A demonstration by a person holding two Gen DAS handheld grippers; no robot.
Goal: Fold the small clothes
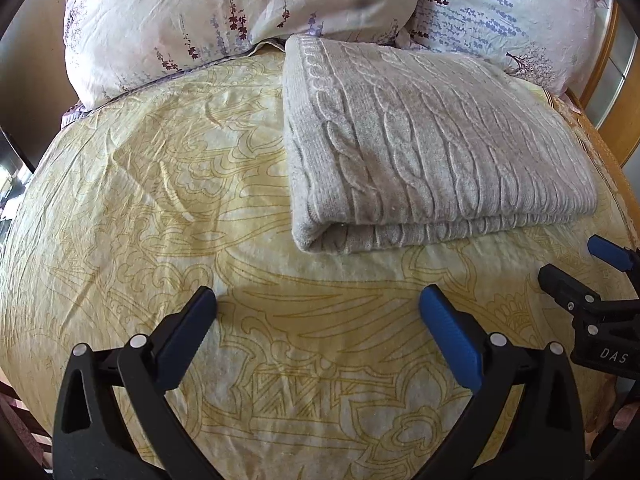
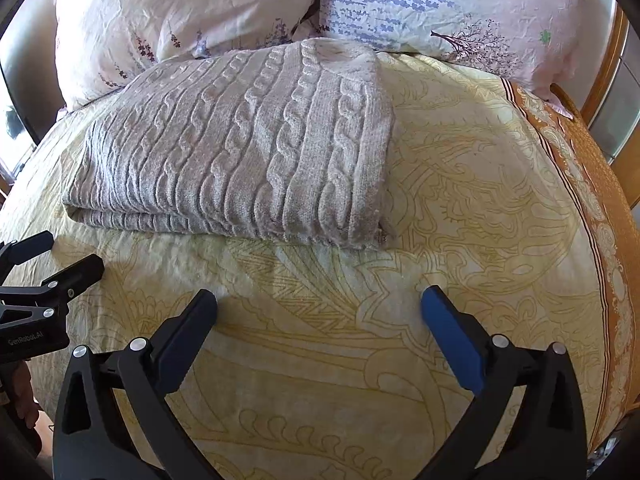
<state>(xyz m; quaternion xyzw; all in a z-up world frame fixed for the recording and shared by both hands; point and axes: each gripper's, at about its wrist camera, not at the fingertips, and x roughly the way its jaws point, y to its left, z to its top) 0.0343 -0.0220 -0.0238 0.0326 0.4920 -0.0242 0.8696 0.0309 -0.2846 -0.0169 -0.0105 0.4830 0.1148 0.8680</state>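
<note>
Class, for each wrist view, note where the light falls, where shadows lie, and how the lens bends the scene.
Left wrist view: bright light on the yellow bedspread, a soft shadow under the folded grey knit; the fisheye bulges the bed, corners dark. Right wrist view: the bedspread sunlit on the right, the knit shadowing its near edge; same bulge.

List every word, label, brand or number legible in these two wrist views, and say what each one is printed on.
"DAS": white letters on the black body of the right gripper, seen at the right edge of the left wrist view; the word may be cut off.
"GenRobot.AI": small white print on the black body of the left gripper, seen at the left edge of the right wrist view; slightly blurred.
No other text is visible; the pillows carry only floral prints.
</note>
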